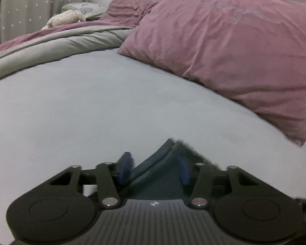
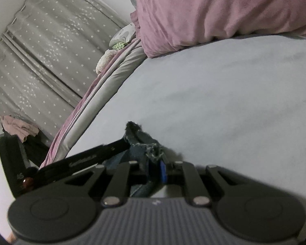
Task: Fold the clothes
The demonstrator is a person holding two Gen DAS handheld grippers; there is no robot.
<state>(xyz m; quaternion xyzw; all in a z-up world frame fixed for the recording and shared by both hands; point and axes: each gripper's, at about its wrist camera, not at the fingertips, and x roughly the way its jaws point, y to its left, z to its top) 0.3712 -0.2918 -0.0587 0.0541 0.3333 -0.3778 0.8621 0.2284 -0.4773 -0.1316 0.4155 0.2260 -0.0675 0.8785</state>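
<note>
A dark blue denim garment (image 1: 159, 173) with a frayed edge lies between the blue pads of my left gripper (image 1: 153, 167). The pads stand apart, one on each side of the cloth, so that gripper is open around it. In the right wrist view my right gripper (image 2: 155, 169) is shut on a frayed denim edge (image 2: 144, 143), which bunches up above the fingertips. The other gripper's black body (image 2: 81, 161) shows at the left of that view, close by. Both grippers are just above the pale blue bed sheet (image 1: 91, 102).
A mauve pillow (image 1: 224, 51) lies at the back right on the bed. A grey and mauve duvet (image 1: 51, 42) is rolled along the far side, with a plush toy (image 1: 65, 19) behind it. Star-patterned grey curtains (image 2: 40, 51) hang beyond.
</note>
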